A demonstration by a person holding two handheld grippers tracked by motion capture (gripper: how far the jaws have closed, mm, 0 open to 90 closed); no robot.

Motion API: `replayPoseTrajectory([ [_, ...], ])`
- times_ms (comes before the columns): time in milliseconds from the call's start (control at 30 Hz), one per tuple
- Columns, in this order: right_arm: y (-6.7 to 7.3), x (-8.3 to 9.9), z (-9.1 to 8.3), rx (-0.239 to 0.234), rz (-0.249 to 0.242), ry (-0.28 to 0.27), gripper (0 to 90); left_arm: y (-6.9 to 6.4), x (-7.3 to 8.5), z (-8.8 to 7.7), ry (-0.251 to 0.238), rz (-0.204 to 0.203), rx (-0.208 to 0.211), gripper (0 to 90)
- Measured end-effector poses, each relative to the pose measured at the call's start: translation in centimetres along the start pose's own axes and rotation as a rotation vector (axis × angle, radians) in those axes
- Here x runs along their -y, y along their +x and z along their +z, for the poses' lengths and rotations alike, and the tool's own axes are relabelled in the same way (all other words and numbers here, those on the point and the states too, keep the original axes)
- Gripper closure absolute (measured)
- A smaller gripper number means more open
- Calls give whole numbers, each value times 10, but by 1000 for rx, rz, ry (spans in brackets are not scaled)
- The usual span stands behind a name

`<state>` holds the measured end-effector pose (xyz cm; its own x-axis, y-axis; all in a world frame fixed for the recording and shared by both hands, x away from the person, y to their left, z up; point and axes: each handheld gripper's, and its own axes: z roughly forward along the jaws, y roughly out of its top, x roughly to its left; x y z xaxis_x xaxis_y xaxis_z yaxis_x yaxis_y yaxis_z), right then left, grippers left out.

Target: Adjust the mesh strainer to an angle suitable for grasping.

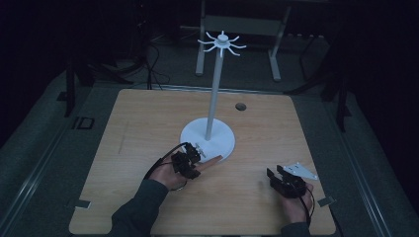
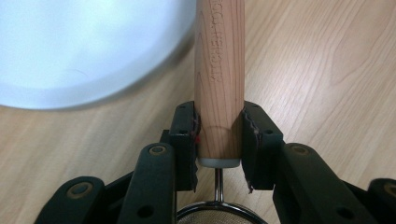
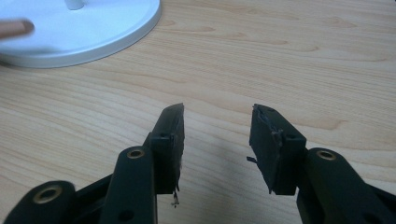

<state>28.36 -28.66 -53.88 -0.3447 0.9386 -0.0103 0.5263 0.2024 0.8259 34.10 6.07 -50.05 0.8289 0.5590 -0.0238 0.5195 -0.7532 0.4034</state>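
Wooden table (image 1: 148, 123) lies mostly bare around a white stand (image 1: 207, 138). Left gripper (image 1: 190, 159) clamps a wooden handle (image 2: 219, 79) beside the stand's base. Right gripper (image 1: 279, 174), jaws apart and empty, sits near the table's front right edge.

wooden-handled strainer (image 2: 219, 79) | clamped in left claw (image 2: 218, 135) | beside white stand base (image 2: 84, 46)

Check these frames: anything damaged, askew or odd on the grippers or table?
Pad lining on the right gripper looks frayed: ragged bits hang off the inner edges of its open jaws. The left gripper is shut on a wooden handle, and its pad edges look ragged too. White stand is upright; nothing spilled.
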Motion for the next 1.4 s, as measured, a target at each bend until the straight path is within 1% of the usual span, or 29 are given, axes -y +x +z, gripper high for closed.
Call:
replayPoseTrajectory([
  [300, 0, 0, 0, 2, -2, -2, 549, 0, -2, -22, -129, -36, -29, 691],
  [467, 0, 0, 0, 4, 0, -3, 549, 0, -3, -30, -175, -52, -41, 691],
  [567, 0, 0, 0, 6, -2, -4, 549, 0, -3, -34, -193, -54, -47, 691],
  [900, 0, 1, 1, 7, -1, -3, 548, 1, -3, -43, -253, -81, -67, 691],
  [1067, 0, 1, 1, 11, -4, -3, 548, 2, -3, -47, -285, -102, -76, 691],
  [1400, 0, 1, 1, 17, -9, -4, 548, 1, -5, -56, -330, -114, -95, 691],
])
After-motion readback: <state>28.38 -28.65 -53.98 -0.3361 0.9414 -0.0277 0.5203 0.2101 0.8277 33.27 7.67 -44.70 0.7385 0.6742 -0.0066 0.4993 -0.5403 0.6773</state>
